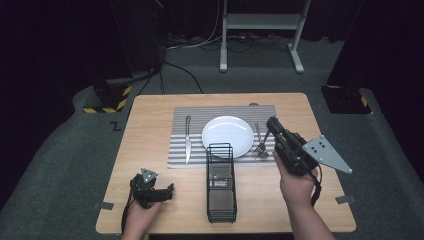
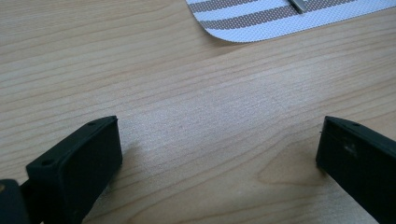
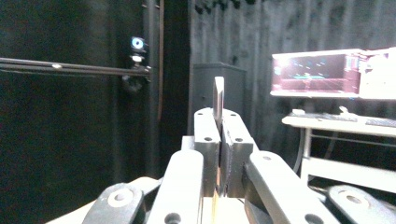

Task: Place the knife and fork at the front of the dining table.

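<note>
While nothing needs steadying, the left tool (image 1: 167, 191) idles at the tabletop's (image 1: 150, 125) 7 o'clock corner, beside the wire caddy (image 1: 221, 182). At the plate's (image 1: 227, 136) 3 o'clock the right tool (image 1: 272, 122) is raised and angled away, a fork (image 1: 260, 146) just beside its tip.

Seen from the left tool (image 2: 219, 140), its jaws gape wide over bare wood, the placemat (image 2: 280, 16) at 1 o'clock.

Seen from the right tool (image 3: 219, 135), the jaws pinch a thin metal utensil (image 3: 218, 100) edge-on, probably for laying; it could be that fork.
</note>
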Motion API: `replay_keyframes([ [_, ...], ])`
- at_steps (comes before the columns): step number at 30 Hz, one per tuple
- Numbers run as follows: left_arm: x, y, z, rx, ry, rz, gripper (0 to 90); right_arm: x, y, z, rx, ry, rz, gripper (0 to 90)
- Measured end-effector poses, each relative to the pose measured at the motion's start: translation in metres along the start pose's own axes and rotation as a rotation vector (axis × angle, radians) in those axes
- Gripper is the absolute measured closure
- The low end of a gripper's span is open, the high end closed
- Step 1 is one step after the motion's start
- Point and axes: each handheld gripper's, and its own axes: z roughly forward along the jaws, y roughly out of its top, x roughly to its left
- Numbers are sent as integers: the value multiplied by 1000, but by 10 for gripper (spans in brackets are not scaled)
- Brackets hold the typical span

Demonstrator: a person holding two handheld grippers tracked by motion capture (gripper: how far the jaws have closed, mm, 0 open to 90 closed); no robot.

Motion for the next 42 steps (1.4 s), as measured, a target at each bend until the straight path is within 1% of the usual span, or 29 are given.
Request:
replay_keyframes([
  [4, 0, 0, 0, 0, 0, 0, 4, -20, -8, -11, 21, -47, 0, 870],
  [6, 0, 0, 0, -1, 2, 1, 4, -27, -12, -16, 31, -65, 2, 870],
  [10, 0, 0, 0, -2, 5, 2, 6, -46, -27, -24, 69, -108, -3, 870],
  [15, -1, 0, 0, -3, 8, 0, 7, -65, -47, -30, 116, -143, 13, 870],
  [20, -2, -1, -1, -3, 14, -6, 8, -82, -64, -29, 154, -165, 25, 870],
  [26, -1, -1, -1, -3, 14, -5, 7, -98, -81, -20, 206, -187, 40, 871],
  [31, -1, 0, 0, -3, 13, -4, 7, -107, -89, -7, 231, -196, 42, 870],
  [35, -2, -1, -1, -3, 17, -8, 7, -110, -91, 8, 253, -198, 33, 870],
  [38, -2, -2, -1, -4, 16, -11, 7, -111, -93, 19, 270, -194, 31, 870],
  [40, -2, -2, -1, -4, 17, -9, 7, -110, -96, 26, 285, -197, 21, 870],
  [42, -2, -2, -1, -4, 17, -9, 7, -111, -100, 32, 305, -195, 26, 870],
])
